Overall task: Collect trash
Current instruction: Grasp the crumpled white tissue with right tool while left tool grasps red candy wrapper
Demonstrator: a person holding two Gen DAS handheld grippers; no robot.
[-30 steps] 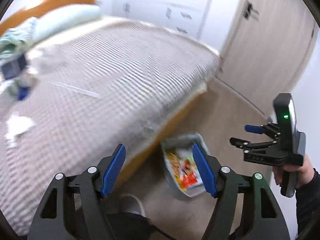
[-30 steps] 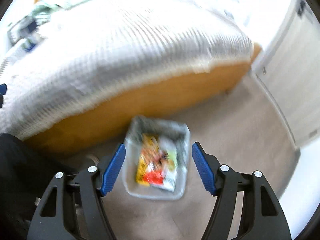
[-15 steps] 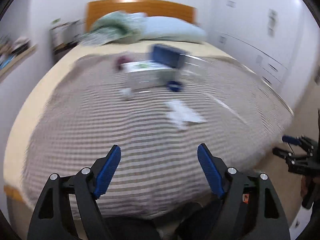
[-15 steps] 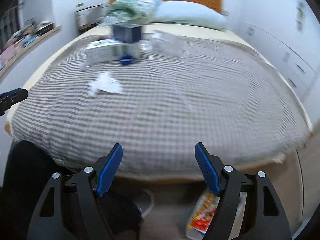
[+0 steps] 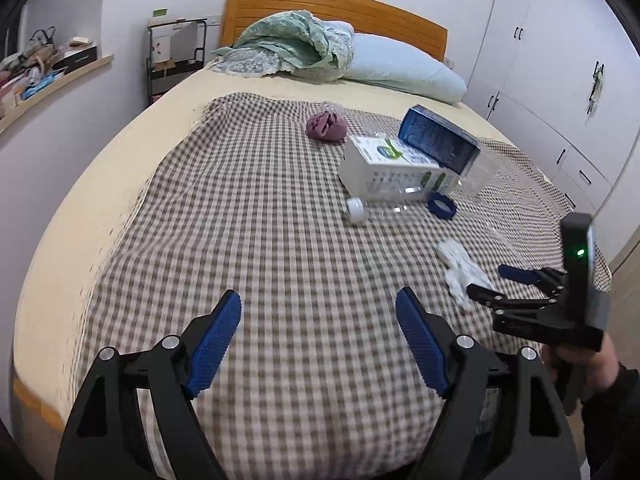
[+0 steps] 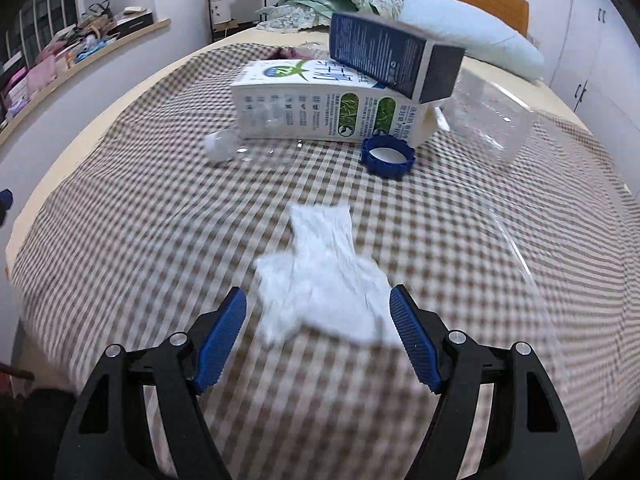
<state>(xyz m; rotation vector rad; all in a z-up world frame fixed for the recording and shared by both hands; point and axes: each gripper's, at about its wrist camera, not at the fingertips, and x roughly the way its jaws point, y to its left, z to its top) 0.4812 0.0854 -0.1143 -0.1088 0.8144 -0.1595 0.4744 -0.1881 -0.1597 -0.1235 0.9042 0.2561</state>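
Observation:
Trash lies on the checked blanket (image 5: 260, 240): a white carton (image 6: 320, 108) with a dark blue box (image 6: 392, 56) leaning on it, a blue ring cap (image 6: 386, 156), a clear bottle with a white cap (image 6: 218, 146), a clear plastic tub (image 6: 492, 116) and a crumpled white tissue (image 6: 324, 280). My right gripper (image 6: 317, 292) hovers just short of the tissue. Its jaws are closing, and the pads are not pressing on anything. My left gripper (image 5: 318, 296) is open and empty over bare blanket, left of the right gripper (image 5: 489, 280). A purple wad (image 5: 326, 126) lies farther back.
A pale blue pillow (image 5: 404, 68) and a green lace cover (image 5: 296, 48) lie at the wooden headboard (image 5: 332, 4). White wardrobes (image 5: 540, 80) line the right wall. A cluttered shelf (image 5: 44, 76) runs along the left wall, with a black rack (image 5: 176, 52) beside the bed.
Both views have swung from the floor bin beside the bed up onto the bed top. The right gripper has come close to the white tissue. Both grippers stay empty.

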